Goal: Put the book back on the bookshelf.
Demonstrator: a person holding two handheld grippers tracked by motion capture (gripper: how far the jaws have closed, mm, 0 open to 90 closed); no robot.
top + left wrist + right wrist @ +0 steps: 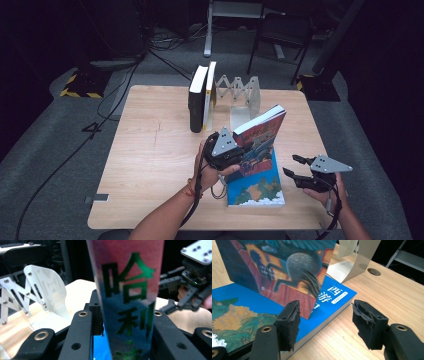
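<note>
1. The right gripper [294,166] hangs over the near right part of the table [150,165], its jaws spread with nothing between them, just beside the blue book [257,187].
2. The blue book lies flat near the table's front edge.
3. The left gripper [239,152] pinches the spine of a red book [260,135], which stands tilted, its lower edge on the blue book.
4. Behind, a folding metal rack [240,92] stands, with two upright books [201,97] at its left end.
</note>
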